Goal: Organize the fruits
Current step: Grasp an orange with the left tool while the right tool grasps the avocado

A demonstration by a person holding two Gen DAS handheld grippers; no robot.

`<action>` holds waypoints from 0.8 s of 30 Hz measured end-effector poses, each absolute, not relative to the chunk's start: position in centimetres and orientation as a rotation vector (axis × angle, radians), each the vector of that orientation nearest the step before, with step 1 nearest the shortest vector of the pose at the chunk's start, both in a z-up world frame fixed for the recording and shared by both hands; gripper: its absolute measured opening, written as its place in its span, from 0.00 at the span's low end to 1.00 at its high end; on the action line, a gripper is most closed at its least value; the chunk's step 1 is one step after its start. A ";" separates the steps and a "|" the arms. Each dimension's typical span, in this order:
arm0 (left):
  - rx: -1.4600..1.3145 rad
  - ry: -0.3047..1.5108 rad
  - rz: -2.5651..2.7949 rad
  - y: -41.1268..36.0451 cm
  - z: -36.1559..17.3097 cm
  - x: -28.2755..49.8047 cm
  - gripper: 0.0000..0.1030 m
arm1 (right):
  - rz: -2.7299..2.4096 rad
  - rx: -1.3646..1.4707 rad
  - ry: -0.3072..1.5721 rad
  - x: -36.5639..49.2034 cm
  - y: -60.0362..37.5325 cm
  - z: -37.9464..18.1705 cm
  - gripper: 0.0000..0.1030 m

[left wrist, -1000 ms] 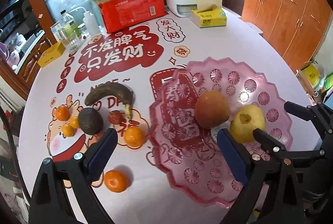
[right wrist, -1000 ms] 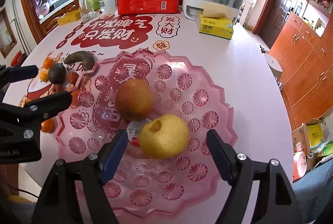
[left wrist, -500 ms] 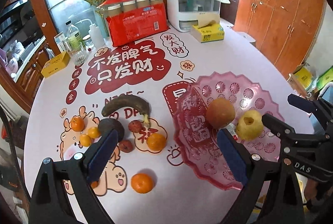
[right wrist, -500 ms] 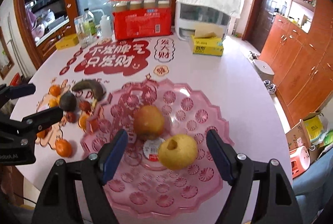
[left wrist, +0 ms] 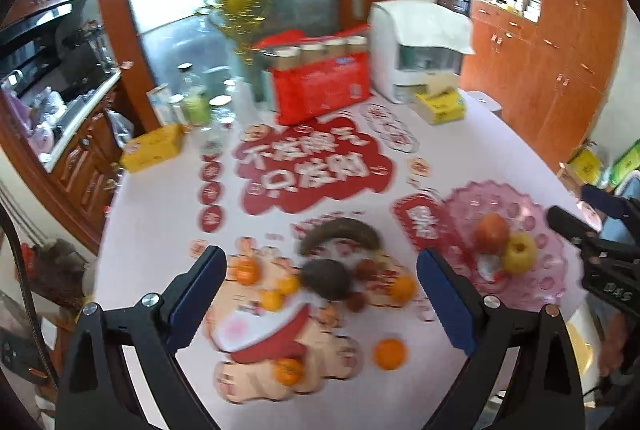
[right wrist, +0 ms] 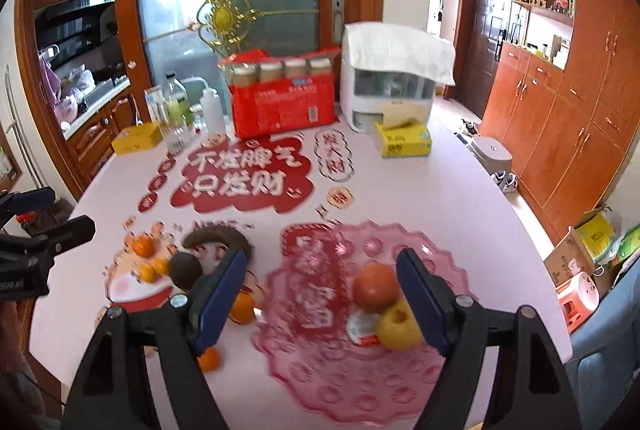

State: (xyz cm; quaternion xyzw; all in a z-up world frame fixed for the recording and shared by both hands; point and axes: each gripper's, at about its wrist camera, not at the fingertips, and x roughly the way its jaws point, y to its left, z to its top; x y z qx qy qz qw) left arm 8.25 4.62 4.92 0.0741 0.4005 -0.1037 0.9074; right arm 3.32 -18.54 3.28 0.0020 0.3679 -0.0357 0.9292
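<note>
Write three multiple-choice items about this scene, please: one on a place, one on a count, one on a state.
1. Where does the dark banana lie?
A. on the pink tray
B. on the table, left of the tray
C. on the yellow box

2. How many fruits are on the pink tray?
A. two
B. four
C. none

3. How are the left gripper and the right gripper?
A. both open and empty
B. both shut on fruit
C. only the left is open

Key: 1 B, it rests on the printed tablecloth beside the avocado; 2 A, a reddish apple and a yellow apple; 3 A, the fingers stand wide apart with nothing between them.
</note>
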 end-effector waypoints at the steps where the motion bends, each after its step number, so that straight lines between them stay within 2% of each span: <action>1: 0.156 0.825 -0.200 5.8 5.1 8.7 0.93 | -0.071 0.010 0.749 3.5 -17.5 3.7 0.76; 6: 0.161 0.813 -0.123 12.0 5.2 11.1 0.93 | -0.062 0.013 0.750 4.6 -13.9 4.0 0.76; 14: 0.125 0.872 -0.073 18.8 2.8 14.9 0.93 | -0.017 -0.037 0.829 7.6 -7.6 1.2 0.76; 24: 0.093 1.038 -0.158 19.4 -5.1 18.3 0.93 | 0.116 -0.161 0.973 12.1 -2.8 -4.8 0.76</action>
